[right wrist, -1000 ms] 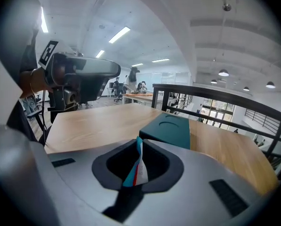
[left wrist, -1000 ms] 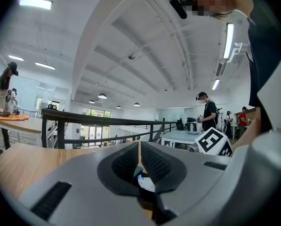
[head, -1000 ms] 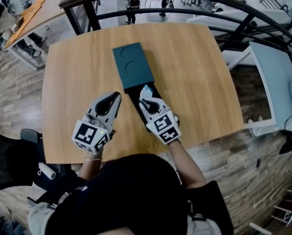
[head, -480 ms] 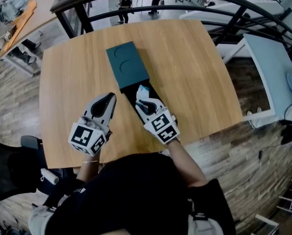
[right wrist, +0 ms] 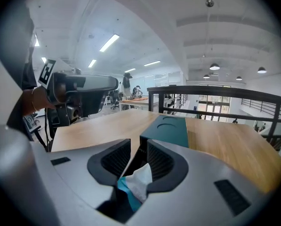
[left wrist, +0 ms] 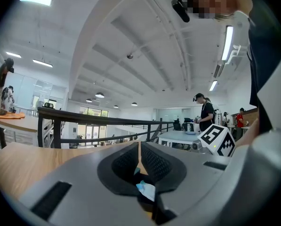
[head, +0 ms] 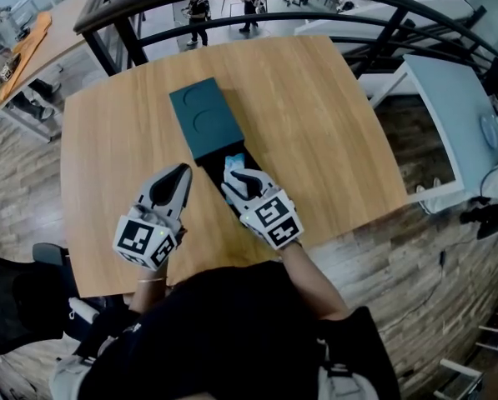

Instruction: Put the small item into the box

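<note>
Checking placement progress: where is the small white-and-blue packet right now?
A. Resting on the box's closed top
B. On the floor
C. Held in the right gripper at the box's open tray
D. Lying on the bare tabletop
C: the right gripper is closed on the packet, at the black tray pulled out of the teal box.

Matt, light wood-grain table. Smooth, matt teal box. Crinkled, paper-like white-and-blue small item. Matt grey plastic right gripper with ribbed black pads.
</note>
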Tool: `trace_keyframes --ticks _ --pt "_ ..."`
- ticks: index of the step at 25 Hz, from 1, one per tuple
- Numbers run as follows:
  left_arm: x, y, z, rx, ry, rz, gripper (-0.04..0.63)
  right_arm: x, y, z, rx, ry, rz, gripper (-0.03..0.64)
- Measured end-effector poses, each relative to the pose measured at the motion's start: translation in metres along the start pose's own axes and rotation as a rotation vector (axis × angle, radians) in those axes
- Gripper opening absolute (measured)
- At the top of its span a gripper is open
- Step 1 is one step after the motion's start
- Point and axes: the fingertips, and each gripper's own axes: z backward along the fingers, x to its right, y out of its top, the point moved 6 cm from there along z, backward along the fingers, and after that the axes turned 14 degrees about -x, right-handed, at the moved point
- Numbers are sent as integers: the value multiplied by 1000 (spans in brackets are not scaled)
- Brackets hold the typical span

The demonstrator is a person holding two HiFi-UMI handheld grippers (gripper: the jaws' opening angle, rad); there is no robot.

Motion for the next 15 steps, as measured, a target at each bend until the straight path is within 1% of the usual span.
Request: trace_keyframes --ticks 2,5,11,15 --pt "-1 1 -1 1 6 0 25 4 3 4 21 -13 -17 104" --pt "-1 -1 -1 -2 13 0 25 7 5 12 57 -33 -41 47" --pt "2 -6 2 -10 18 -2 25 11 7 19 103 -55 -49 35" --pt "3 -6 2 -7 18 -3 25 14 17 29 154 -76 -80 31"
